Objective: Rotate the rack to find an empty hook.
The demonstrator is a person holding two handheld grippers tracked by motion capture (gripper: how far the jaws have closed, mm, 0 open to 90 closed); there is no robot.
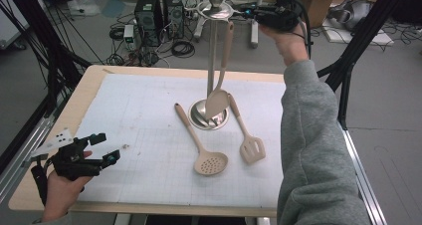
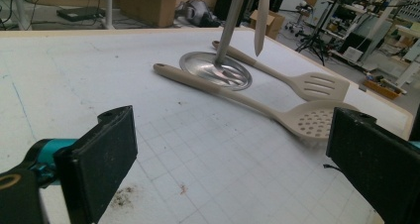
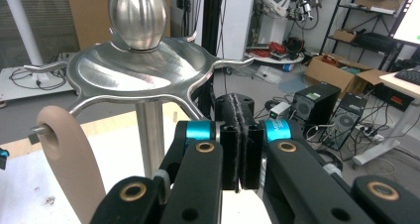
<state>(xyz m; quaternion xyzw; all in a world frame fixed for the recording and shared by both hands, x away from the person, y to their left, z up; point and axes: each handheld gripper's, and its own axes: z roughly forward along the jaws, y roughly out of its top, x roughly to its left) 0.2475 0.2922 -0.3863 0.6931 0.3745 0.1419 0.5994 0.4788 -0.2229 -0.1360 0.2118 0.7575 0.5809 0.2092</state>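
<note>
A steel utensil stand (image 1: 213,60) rises from a round base at the table's middle; its knobbed hook disc (image 3: 133,70) is close up in the right gripper view. One beige utensil (image 1: 221,85) hangs from a hook, its handle end (image 3: 64,154) beside my right jaws. A beige skimmer spoon (image 1: 210,161) and a slotted turner (image 1: 251,148) lie flat by the base, and both show in the left gripper view (image 2: 307,122) (image 2: 317,85). My right gripper (image 1: 244,11) (image 3: 237,120) is raised beside the stand's top, shut and empty. My left gripper (image 1: 107,147) (image 2: 228,154) rests open at the front left.
A white gridded mat (image 1: 149,125) covers the wooden table (image 1: 84,85). Black frame poles (image 1: 358,41) stand at both sides. Computer towers (image 1: 159,13), cables and cardboard boxes sit on the floor beyond the far edge.
</note>
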